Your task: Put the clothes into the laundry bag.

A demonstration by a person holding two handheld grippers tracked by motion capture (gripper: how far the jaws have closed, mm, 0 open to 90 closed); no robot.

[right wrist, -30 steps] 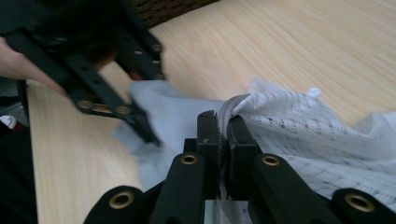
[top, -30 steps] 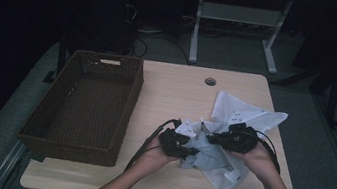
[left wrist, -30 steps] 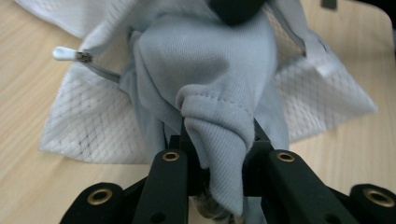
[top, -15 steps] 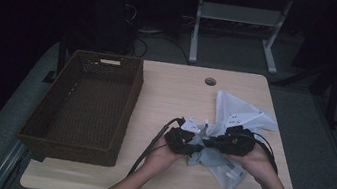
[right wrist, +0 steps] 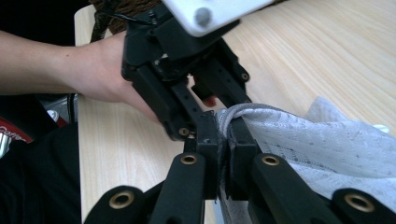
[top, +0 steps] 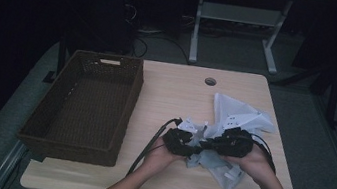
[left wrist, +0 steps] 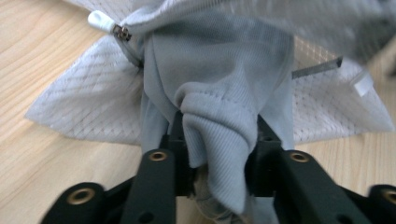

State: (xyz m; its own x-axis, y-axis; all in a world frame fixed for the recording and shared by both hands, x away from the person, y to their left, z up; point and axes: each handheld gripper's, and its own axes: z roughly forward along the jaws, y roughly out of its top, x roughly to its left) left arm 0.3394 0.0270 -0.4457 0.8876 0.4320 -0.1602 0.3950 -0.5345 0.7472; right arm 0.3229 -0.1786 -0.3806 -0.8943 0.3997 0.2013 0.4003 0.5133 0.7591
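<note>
Left gripper (left wrist: 217, 154) jaws just easing wider, grey garment (top: 232, 129) fold between them; right gripper (right wrist: 224, 140) clamped on same garment, worktop (top: 176, 95) at 4 o'clock from basket (top: 84, 107); likely regrasp for folding

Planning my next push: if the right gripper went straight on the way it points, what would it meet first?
Probably the left gripper, close ahead beyond the light grey mesh garment clamped in the right gripper jaws; depth is unclear.

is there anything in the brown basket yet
No, in the high view the wicker basket shows only its bare woven floor, while the pale garment lies on the table to its right.
</note>
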